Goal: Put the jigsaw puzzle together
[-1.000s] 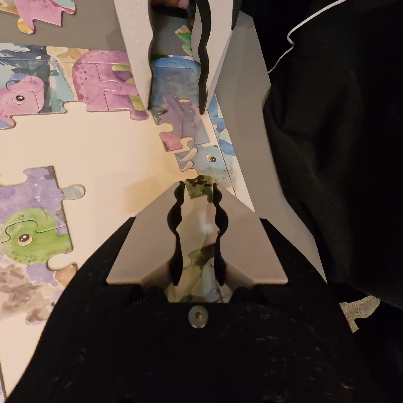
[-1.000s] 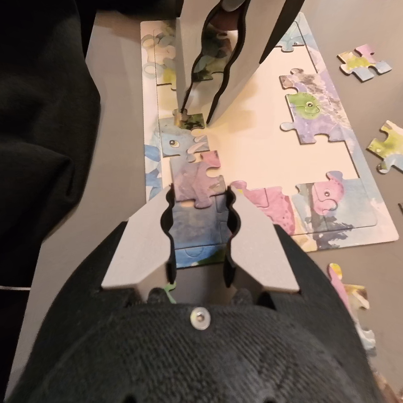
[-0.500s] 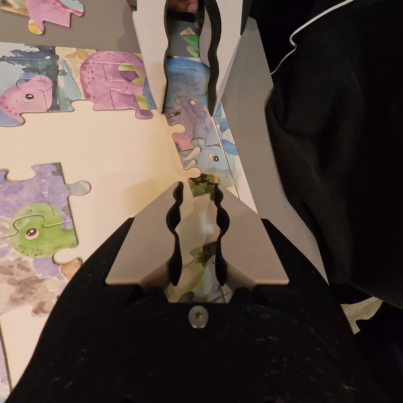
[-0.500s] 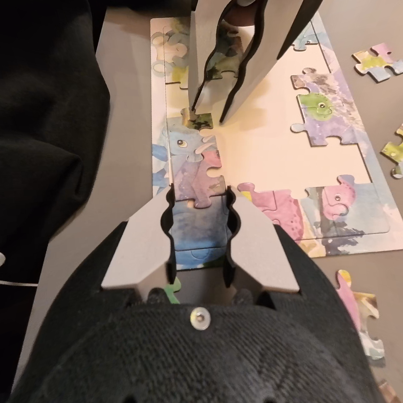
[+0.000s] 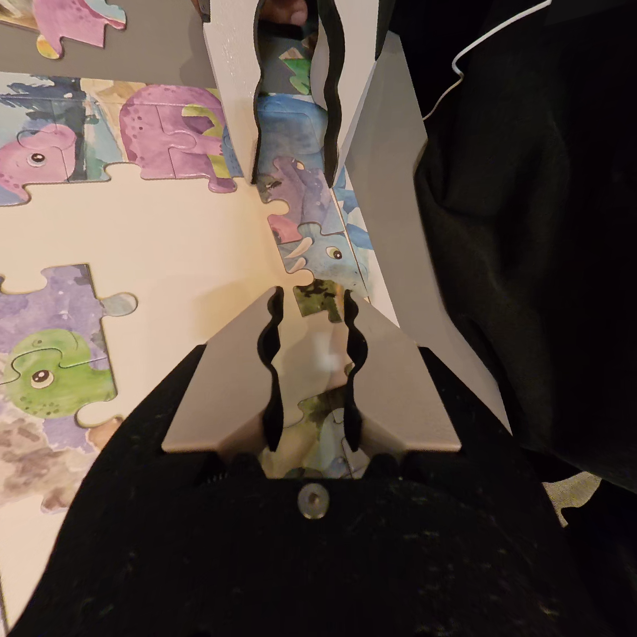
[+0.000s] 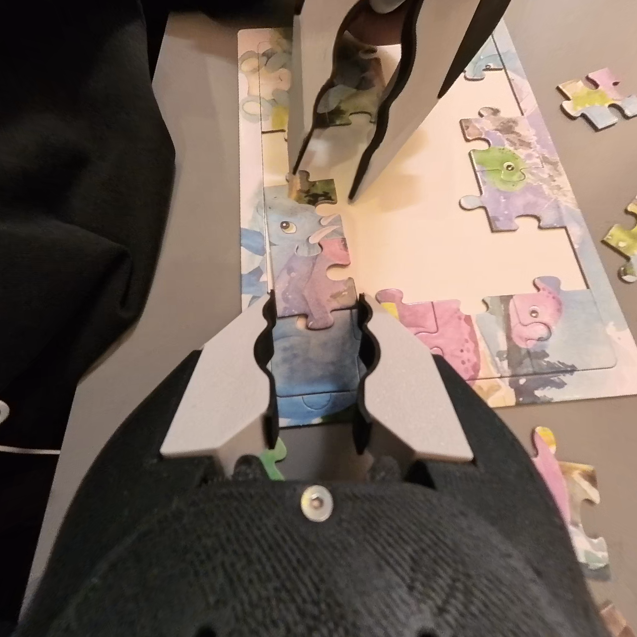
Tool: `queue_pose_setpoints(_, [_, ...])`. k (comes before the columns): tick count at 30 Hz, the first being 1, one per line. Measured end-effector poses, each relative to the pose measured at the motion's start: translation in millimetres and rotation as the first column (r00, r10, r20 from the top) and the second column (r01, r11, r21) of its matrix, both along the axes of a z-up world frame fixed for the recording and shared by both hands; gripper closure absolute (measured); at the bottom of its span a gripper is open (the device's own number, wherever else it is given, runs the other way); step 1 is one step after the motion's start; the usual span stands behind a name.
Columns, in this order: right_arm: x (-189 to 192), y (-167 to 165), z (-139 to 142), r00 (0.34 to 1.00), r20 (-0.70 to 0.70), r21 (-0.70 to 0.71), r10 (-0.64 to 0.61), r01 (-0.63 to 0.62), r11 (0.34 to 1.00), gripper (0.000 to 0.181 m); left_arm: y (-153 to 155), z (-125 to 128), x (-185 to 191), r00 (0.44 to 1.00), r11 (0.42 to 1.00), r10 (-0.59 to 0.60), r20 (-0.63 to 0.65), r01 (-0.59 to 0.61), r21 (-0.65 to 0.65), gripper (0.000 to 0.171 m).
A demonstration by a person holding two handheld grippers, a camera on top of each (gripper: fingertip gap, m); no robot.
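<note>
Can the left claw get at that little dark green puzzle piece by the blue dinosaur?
Probably yes. The left claw is open right at the dark green piece, one finger already seems to touch its edge, and nothing sits between them. The right claw is farther down the board.

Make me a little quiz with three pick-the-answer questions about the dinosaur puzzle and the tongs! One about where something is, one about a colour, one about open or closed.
1. Where is the dark green piece?
A. Loose on the grey table
B. On the puzzle board, next to the blue dinosaur's head
C. Beside the green dinosaur

2. What colour is the dinosaur head inside the purple pieces?
A. Green
B. Orange
C. Red

3. How are the left tongs?
A. Squeezed on a piece
B. Open, holding nothing
C. Out of sight

Answers:
1 B, it lies on the puzzle board, touching the blue dinosaur's head.
2 A, the head is green.
3 B, the tips stand apart on either side of the dark green piece.
</note>
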State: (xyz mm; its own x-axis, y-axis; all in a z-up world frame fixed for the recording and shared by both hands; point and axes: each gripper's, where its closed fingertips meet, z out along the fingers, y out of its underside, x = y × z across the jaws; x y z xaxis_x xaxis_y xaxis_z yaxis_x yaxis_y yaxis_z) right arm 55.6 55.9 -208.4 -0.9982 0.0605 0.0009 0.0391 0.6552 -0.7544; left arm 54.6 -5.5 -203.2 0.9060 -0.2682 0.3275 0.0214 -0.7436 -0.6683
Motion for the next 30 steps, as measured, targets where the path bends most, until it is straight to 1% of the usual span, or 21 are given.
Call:
queue_pose_setpoints(2, [0, 0, 0, 1.0, -0.001, 0.0, 0.0, 0.0, 1.0, 0.135, 0, 0, 0, 1.0, 1.0, 0.0, -0.01, 0.0, 0.004, 0.135])
queue_pose_setpoints(10, [0, -1, 0, 1.0, -0.007, 0.001, -0.002, 0.002, 1.0, 0.135, -3, 2, 0, 1.0, 1.0, 0.001, -0.012, -0.001, -0.003, 0.132])
queue_pose_setpoints(13, [0, -1, 0, 1.0, -0.001, -0.001, -0.002, 0.002, 1.0, 0.135, 3, 8, 3, 0.997, 0.999, 0.035, -0.072, -0.035, -0.002, 0.116])
queue_pose_setpoints(15, [0, -1, 0, 1.0, -0.003, -0.001, -0.002, 0.002, 1.0, 0.135, 7, 10, 3, 0.987, 0.997, 0.08, -0.142, -0.078, 0.017, 0.113])
queue_pose_setpoints(18, [0, -1, 0, 1.0, -0.008, -0.001, -0.001, 0.001, 1.0, 0.135, 3, 6, 7, 0.972, 0.991, 0.135, -0.19, -0.136, 0.009, 0.112])
queue_pose_setpoints(22, [1, 0, 1, 1.0, -0.001, -0.006, -0.005, 0.005, 1.0, 0.135, -7, 4, 8, 0.963, 0.978, 0.207, -0.176, -0.208, 0.012, 0.112])
queue_pose_setpoints(24, [2, 0, 1, 1.0, 0.008, -0.008, -0.001, 0.001, 1.0, 0.134, -11, 3, 5, 0.953, 0.972, 0.233, -0.195, -0.236, 0.008, 0.112])
queue_pose_setpoints(27, [2, -1, 1, 1.0, 0.004, -0.008, -0.003, 0.003, 1.0, 0.134, -11, 3, 2, 0.938, 0.967, 0.252, -0.238, -0.255, 0.018, 0.114])
queue_pose_setpoints(30, [2, 0, 2, 1.0, -0.002, -0.009, -0.009, 0.009, 1.0, 0.133, -8, 4, 1, 0.937, 0.967, 0.253, -0.24, -0.252, 0.033, 0.118])
